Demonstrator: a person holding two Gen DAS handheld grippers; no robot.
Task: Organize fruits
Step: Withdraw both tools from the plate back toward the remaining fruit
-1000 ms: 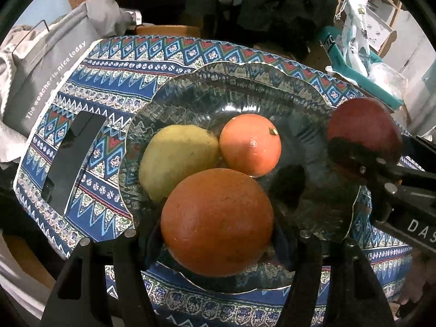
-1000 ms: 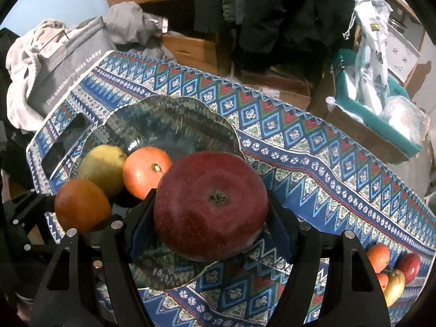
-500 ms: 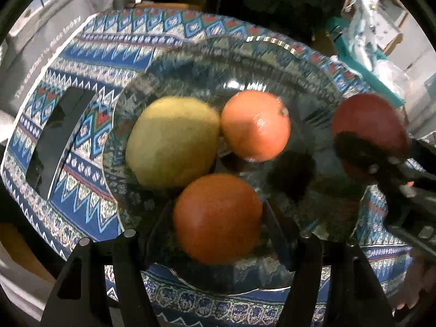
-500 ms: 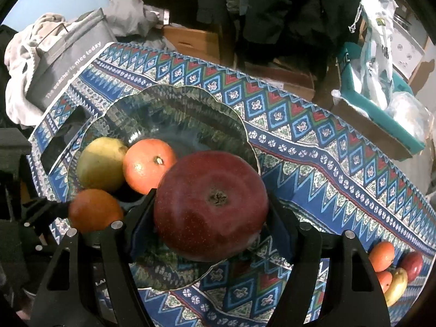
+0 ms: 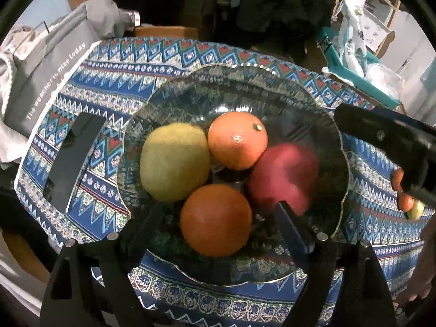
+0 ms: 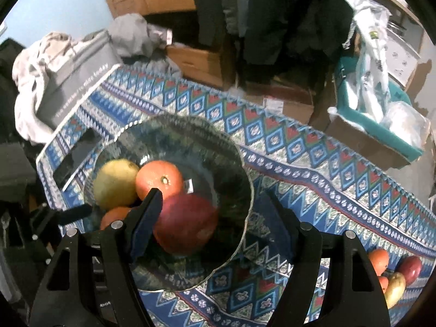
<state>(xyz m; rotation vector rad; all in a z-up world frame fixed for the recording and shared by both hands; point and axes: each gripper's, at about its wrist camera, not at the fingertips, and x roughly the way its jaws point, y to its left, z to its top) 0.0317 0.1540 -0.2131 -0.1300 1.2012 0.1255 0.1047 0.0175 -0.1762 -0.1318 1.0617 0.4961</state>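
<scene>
A glass bowl [image 5: 321,114] on the patterned cloth holds a yellow pear [image 5: 174,163], two oranges and a red apple [image 5: 283,174]. The near orange [image 5: 215,220] lies between the fingers of my left gripper [image 5: 218,209], whose jaws are opening; a gap shows on both sides of the fruit. In the right wrist view the red apple [image 6: 188,223] rests in the bowl [image 6: 239,163] beside the left finger of my right gripper [image 6: 211,194], which is open with its other pad well clear. The far orange [image 6: 160,181] touches the apple.
Several more fruits [image 6: 392,269] lie on the cloth at the right. A black phone [image 5: 73,158] lies left of the bowl, with a grey bag [image 5: 54,76] beyond it. Boxes and a teal bin [image 6: 381,136] stand past the table's far edge.
The red apple has left the right gripper's jaws and now lies in the bowl. The left jaws have widened, and the near orange has come free of them into the bowl.
</scene>
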